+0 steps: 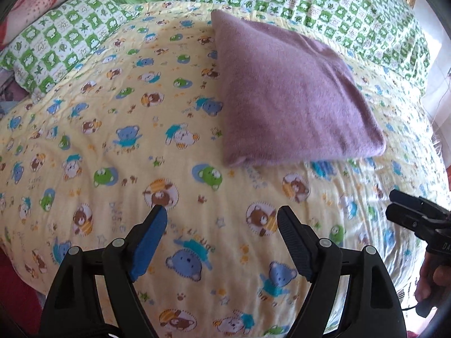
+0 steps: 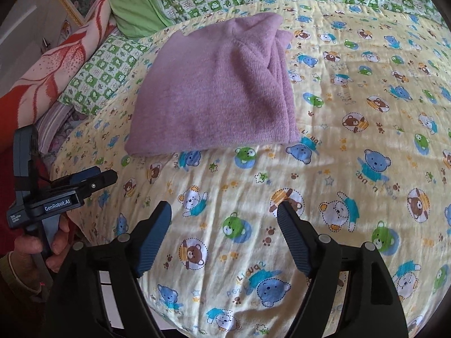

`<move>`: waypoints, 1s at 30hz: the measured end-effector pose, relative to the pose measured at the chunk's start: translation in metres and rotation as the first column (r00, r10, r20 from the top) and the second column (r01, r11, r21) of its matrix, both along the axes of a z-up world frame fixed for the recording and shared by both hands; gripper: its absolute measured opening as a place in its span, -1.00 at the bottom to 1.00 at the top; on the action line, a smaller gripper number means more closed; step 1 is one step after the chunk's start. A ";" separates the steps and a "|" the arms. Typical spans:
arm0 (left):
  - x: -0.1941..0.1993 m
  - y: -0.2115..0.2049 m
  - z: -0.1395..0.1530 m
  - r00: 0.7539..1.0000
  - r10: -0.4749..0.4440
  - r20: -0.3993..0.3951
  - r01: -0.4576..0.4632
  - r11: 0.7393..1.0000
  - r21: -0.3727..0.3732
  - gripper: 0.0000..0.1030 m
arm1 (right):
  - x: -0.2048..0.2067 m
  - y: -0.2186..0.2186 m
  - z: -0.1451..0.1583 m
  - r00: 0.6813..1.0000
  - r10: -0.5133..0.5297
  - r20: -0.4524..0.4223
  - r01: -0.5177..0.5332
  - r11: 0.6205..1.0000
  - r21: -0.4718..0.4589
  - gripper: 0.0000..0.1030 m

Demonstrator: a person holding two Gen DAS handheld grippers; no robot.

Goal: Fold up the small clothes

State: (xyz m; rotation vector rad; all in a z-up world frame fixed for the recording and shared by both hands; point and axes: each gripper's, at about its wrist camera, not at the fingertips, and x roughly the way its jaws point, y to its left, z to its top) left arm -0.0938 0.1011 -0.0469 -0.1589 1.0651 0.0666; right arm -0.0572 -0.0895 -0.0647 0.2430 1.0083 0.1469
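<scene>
Purple fleece garment (image 1: 293,95), folded into a compact rectangle, lies on the yellow bear-print quilt (image 1: 112,140), and both tools hang nearer the camera than it, well apart from it. Left gripper (image 1: 222,214) is released and empty; right gripper (image 2: 225,209) likewise. Folding looks finished; next, judge whether to fetch another piece.

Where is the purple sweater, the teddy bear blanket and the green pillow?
purple sweater (image 2: 214,90), right wrist view, middle of its folded top.
teddy bear blanket (image 2: 338,169), right wrist view, bare yellow patch near the sweater.
green pillow (image 1: 56,48), left wrist view, middle of its checked cover.
</scene>
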 end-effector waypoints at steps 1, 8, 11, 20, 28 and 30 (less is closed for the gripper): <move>-0.002 0.000 -0.003 1.000 0.005 -0.010 -0.005 1.000 0.000 0.57 | 0.000 0.002 -0.002 1.000 0.009 -0.003 -0.009 1.000 -0.009 0.53; -0.014 -0.015 0.002 0.999 -0.002 0.050 -0.001 0.998 0.070 0.58 | 0.008 0.012 -0.008 0.999 0.032 -0.018 -0.032 0.999 -0.029 0.55; -0.009 -0.016 0.011 0.997 -0.008 0.073 0.002 0.997 0.080 0.58 | 0.011 0.014 -0.004 0.999 0.038 -0.006 -0.038 0.998 -0.040 0.55; 0.010 -0.007 0.050 0.988 0.037 0.149 -0.042 0.999 0.030 0.58 | 0.014 0.005 0.037 0.992 0.019 0.128 -0.010 0.997 -0.071 0.69; 0.011 -0.011 0.080 0.971 0.058 0.231 -0.063 0.998 0.017 0.68 | 0.008 0.011 0.083 0.958 0.042 0.282 -0.002 0.990 -0.141 0.94; 0.008 -0.015 0.082 0.965 0.052 0.257 -0.061 0.998 0.030 0.76 | 0.004 0.015 0.090 0.945 0.055 0.321 -0.003 0.987 -0.160 0.99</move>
